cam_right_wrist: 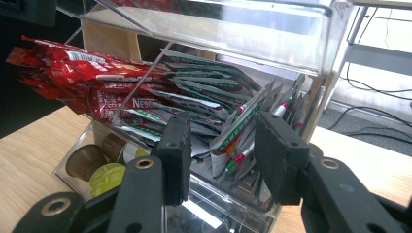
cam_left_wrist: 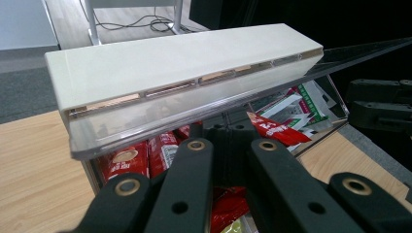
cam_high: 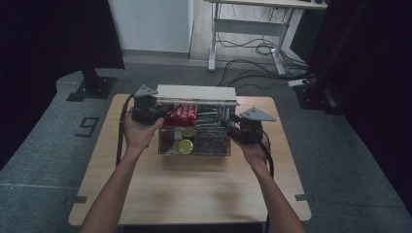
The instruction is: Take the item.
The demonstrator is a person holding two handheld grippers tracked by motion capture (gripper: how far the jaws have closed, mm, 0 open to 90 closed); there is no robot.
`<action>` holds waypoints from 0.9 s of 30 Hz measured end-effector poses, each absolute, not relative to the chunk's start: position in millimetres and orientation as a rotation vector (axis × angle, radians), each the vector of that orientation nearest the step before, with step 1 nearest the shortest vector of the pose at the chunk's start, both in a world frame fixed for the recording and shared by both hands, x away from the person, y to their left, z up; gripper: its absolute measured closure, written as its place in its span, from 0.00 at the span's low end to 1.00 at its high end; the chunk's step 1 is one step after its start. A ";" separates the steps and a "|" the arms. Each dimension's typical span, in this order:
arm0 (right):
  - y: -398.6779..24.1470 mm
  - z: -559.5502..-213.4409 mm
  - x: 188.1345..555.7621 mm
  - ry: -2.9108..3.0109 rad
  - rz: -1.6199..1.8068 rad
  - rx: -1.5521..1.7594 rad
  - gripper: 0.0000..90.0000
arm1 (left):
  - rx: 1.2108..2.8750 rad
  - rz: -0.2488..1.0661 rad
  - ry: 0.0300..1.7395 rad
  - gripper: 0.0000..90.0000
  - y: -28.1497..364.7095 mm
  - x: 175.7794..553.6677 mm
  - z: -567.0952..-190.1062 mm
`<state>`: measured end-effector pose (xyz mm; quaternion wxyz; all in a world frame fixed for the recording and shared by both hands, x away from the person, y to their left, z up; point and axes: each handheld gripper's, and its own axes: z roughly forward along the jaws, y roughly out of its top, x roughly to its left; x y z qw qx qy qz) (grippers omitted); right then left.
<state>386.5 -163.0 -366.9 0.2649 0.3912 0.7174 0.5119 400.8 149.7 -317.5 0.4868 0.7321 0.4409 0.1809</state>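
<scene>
We see a clear organizer box (cam_high: 194,141) mid-surface (cam_high: 194,189), its lid (cam_high: 197,93) tipped up at the back. Left gripper (cam_high: 163,116) sits at the box's left end w/ jaws apart over the red sachets (cam_high: 180,115). Right gripper (cam_high: 228,121) at the right end, jaws apart, around the green-white sachets (cam_right_wrist: 233,131). Coffee pods (cam_high: 185,145) lie in the front section.

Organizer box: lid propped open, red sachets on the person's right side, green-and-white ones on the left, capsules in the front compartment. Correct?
Not quite: the sides are swapped. In the high view the red sachets sit on the person's left side of the organizer box, the green-and-white sachets on the right. The lid is open, with capsules in front.
</scene>
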 end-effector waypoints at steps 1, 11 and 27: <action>-162.4 -366.5 387.2 1.938 1.382 1.057 0.64 | 1.781 0.441 1.073 1.00 149.7 400.9 -317.7; -156.6 -366.6 394.3 1.940 1.371 1.066 0.66 | 1.783 0.442 1.079 1.00 149.6 402.4 -319.0; -148.6 -372.4 405.1 1.928 1.330 1.095 0.67 | 1.782 0.441 1.078 1.00 149.7 402.3 -319.8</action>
